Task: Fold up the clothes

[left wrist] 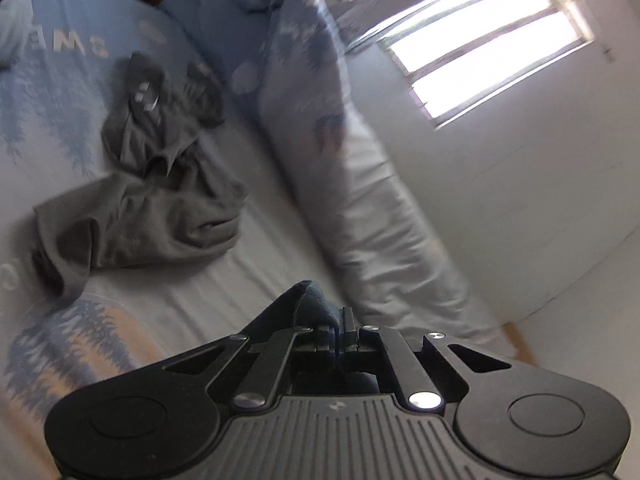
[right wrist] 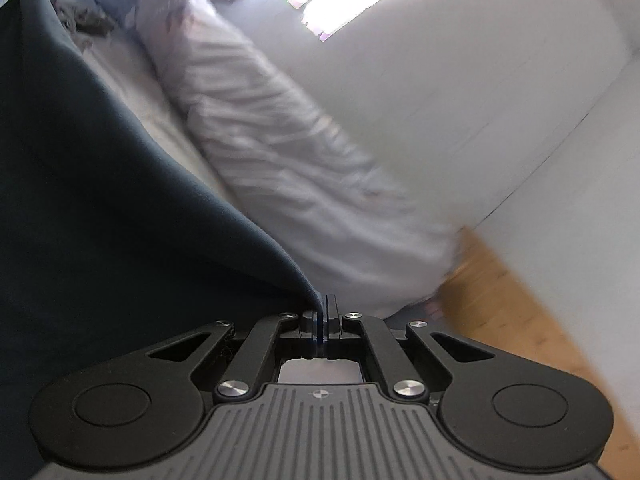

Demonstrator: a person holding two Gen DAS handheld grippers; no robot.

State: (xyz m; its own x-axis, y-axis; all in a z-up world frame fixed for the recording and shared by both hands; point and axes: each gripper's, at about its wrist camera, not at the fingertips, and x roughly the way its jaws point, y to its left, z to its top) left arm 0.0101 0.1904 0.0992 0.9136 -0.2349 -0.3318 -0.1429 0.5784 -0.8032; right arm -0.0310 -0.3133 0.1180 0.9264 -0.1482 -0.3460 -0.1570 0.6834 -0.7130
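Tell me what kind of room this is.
Most likely a bedroom: a bed with a printed sheet, a rumpled duvet along the wall, a barred window, and grey clothes on the bed.

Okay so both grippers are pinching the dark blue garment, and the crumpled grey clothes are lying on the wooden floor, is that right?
Not quite. The crumpled grey clothes lie on the bed, not the wooden floor; the left wrist view shows it. The rest holds: the left gripper and right gripper are both shut on the dark blue garment.
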